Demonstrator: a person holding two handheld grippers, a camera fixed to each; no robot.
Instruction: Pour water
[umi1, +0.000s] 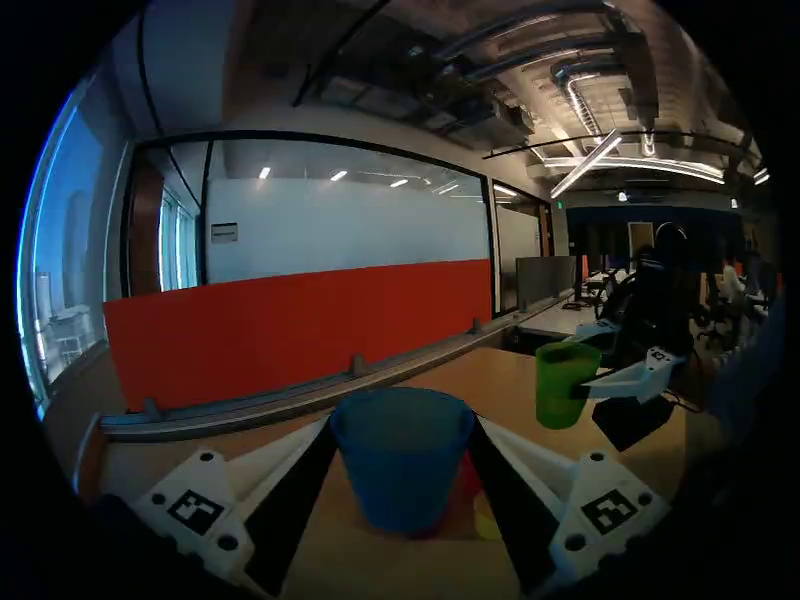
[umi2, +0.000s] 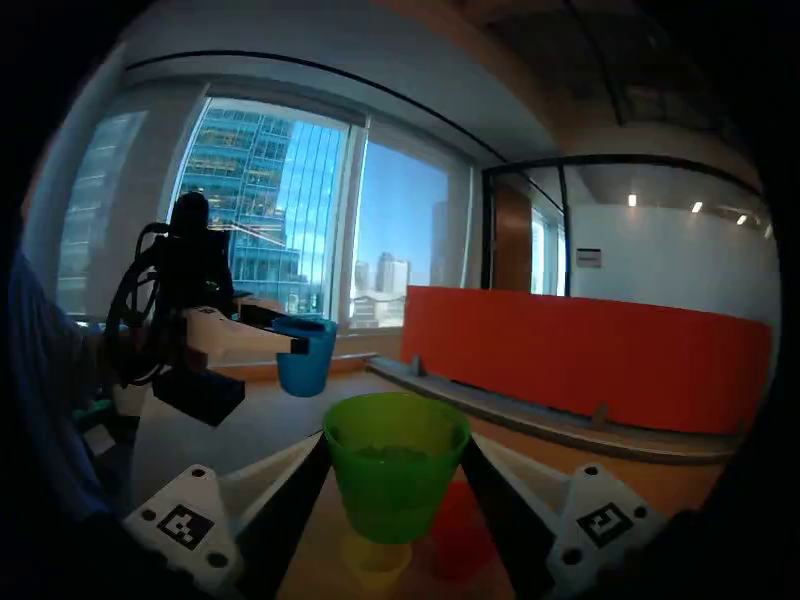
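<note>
A blue cup (umi1: 402, 460) stands upright between my left gripper's (umi1: 402, 470) two fingers, which press on its sides. In the same left gripper view the green cup (umi1: 563, 383) hangs farther off to the right, held by the right gripper (umi1: 632, 380). In the right gripper view the green cup (umi2: 395, 465) sits upright in my right gripper (umi2: 395, 480), both fingers against it, with some liquid visible inside. Over to the left there, the left gripper (umi2: 240, 345) holds the blue cup (umi2: 305, 357). Both cups are held above a wooden table (umi1: 500, 375).
An orange divider panel (umi1: 300, 325) with a grey rail runs along the table's far edge. Red and yellow items (umi2: 455, 535) lie on the table under the green cup. A blue sleeve (umi2: 40, 380) is at the left edge of the right gripper view. Windows stand behind.
</note>
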